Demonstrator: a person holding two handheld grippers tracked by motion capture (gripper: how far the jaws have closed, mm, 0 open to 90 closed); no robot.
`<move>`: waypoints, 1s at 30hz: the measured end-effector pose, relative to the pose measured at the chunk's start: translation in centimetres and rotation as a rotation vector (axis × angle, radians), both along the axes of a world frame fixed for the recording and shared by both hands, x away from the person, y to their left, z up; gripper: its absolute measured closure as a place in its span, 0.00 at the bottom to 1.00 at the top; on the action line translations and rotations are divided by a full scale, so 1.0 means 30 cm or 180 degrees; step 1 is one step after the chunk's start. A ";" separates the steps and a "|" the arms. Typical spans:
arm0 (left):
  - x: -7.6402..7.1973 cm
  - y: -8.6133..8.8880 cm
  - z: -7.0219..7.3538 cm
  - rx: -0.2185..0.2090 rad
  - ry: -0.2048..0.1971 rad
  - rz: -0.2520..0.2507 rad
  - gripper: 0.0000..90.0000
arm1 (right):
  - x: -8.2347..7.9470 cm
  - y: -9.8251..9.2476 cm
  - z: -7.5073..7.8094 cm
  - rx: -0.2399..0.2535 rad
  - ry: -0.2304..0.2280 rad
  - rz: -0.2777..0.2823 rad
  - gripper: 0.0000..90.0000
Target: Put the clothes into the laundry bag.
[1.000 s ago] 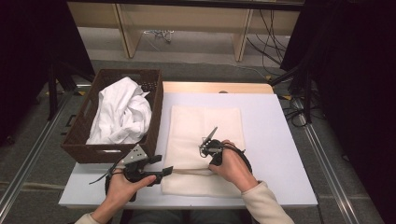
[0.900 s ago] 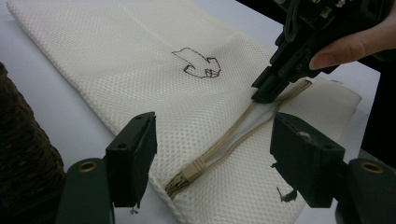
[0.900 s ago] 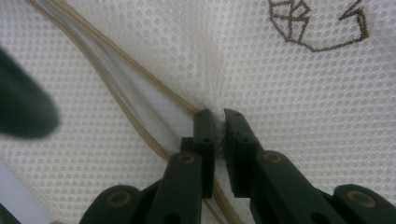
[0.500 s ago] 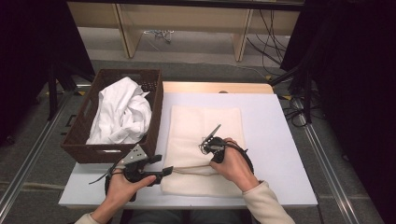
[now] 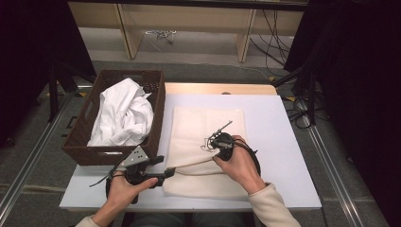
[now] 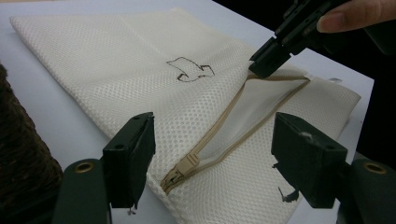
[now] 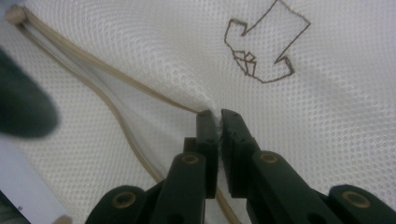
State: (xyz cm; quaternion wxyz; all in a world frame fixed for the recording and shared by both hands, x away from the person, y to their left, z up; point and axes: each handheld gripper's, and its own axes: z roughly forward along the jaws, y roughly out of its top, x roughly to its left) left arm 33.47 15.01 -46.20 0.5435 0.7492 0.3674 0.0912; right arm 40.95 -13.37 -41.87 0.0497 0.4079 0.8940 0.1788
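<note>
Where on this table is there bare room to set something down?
The table lies bare right of the mesh bag, up to its right edge, and in a strip along the far edge. The near left is crowded: basket, left hand-held gripper, right hand-held gripper pinching the bag.

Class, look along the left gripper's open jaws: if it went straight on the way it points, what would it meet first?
Probably the mesh laundry bag at its zipper opening, which lies between the left gripper jaws' line. Depth is uncertain.
</note>
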 end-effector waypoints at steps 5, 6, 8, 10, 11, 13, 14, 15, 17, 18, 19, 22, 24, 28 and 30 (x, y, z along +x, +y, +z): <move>-0.002 0.001 0.014 -0.0045 -0.0068 0.0011 0.33 | -0.003 -0.013 0.028 0.0161 -0.0228 -0.0118 0.97; -0.002 0.001 0.017 -0.0046 -0.0077 0.0013 0.33 | -0.008 -0.013 0.034 0.0195 -0.0275 -0.0194 0.97; -0.003 0.001 0.024 -0.0064 -0.0106 0.0014 0.33 | -0.007 -0.019 0.042 0.0256 -0.0305 -0.0180 0.97; -0.003 0.002 0.032 -0.0080 -0.0140 0.0017 0.33 | -0.009 -0.023 0.053 0.0266 -0.0412 -0.0206 0.98; -0.004 0.002 0.038 -0.0080 -0.0152 0.0021 0.32 | -0.012 -0.022 0.057 0.0318 -0.0437 -0.0243 0.98; -0.002 0.006 0.052 -0.0089 -0.0226 0.0003 0.32 | -0.013 -0.028 0.068 0.0340 -0.0494 -0.0232 0.98; -0.004 0.006 0.060 -0.0114 -0.0220 0.0053 0.31 | -0.013 -0.028 0.069 0.0375 -0.0539 -0.0255 0.98; -0.002 0.010 0.069 -0.0106 -0.0258 0.0036 0.31 | -0.012 -0.031 0.073 0.0379 -0.0608 -0.0234 0.98; -0.002 0.013 0.084 -0.0151 -0.0290 0.0068 0.30 | -0.015 -0.031 0.081 0.0443 -0.0705 -0.0254 0.98; -0.003 0.015 0.092 -0.0138 -0.0306 0.0082 0.30 | -0.015 -0.032 0.085 0.0477 -0.0732 -0.0243 0.98; 0.000 0.017 0.099 -0.0142 -0.0351 0.0059 0.30 | -0.019 -0.034 0.092 0.0474 -0.0776 -0.0254 0.98; 0.003 0.019 0.118 -0.0124 -0.0379 0.0096 0.29 | -0.020 -0.035 0.108 0.0568 -0.0908 -0.0241 0.98; 0.007 0.018 0.129 -0.0120 -0.0403 0.0102 0.28 | -0.028 -0.031 0.122 0.0631 -0.0876 -0.0352 0.98; 0.018 0.017 0.146 -0.0071 -0.0488 0.0091 0.27 | -0.025 -0.031 0.143 0.0703 -0.0905 -0.0409 0.98; 0.021 0.015 0.152 -0.0086 -0.0501 0.0118 0.27 | -0.018 -0.033 0.145 0.0746 -0.0991 -0.0330 0.98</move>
